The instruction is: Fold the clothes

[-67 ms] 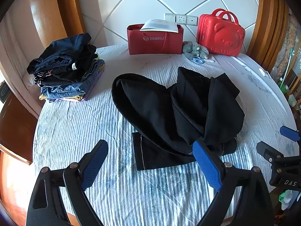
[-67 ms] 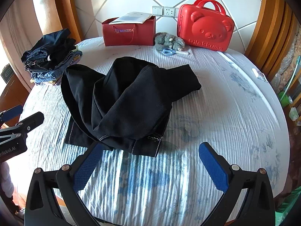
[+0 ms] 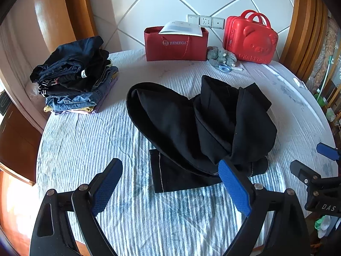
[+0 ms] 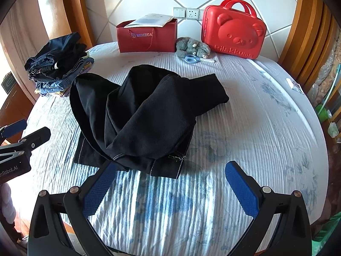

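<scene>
On the middle of the bed (image 4: 266, 128) lay our black pants (image 4: 145, 115), all bunched up. Our left gripper (image 3: 170, 183) and right gripper (image 4: 170, 183) hung near the front edge, fingers wide apart, holding nothing. Folded clothes (image 3: 74, 79) sat at the back left corner.

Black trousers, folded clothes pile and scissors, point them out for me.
black trousers (image 4: 149, 115), right wrist view, on the bunched middle of the fabric.
folded clothes pile (image 3: 74, 74), left wrist view, on the dark top garment.
scissors (image 4: 191, 59), right wrist view, on the blue handles.
</scene>
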Available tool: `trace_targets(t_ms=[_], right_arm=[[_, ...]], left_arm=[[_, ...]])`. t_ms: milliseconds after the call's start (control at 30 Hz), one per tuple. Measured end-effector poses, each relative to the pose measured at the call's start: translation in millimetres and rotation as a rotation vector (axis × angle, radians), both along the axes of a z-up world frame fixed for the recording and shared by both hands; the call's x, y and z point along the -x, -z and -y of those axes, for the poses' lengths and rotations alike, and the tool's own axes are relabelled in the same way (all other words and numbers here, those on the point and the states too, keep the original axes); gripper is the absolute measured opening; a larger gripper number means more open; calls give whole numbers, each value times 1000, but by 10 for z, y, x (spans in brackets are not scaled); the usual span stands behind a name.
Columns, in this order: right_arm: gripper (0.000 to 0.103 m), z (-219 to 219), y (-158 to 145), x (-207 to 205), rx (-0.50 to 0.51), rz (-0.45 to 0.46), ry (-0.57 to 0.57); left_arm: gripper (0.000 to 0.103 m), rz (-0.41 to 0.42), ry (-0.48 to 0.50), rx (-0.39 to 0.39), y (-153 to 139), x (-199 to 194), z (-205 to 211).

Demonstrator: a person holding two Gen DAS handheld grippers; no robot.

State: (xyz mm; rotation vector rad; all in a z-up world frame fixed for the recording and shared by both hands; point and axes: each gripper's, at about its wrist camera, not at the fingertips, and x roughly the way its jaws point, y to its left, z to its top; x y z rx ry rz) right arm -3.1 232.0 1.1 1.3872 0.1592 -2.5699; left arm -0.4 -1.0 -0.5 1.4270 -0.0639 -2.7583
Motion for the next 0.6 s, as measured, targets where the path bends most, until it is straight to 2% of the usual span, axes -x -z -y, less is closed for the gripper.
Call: trace_targets(t_ms=[600], right_arm=[[103,84,-10,82,-13,11,11]], left_arm=[[93,11,-10,-4,-3,8,32]])
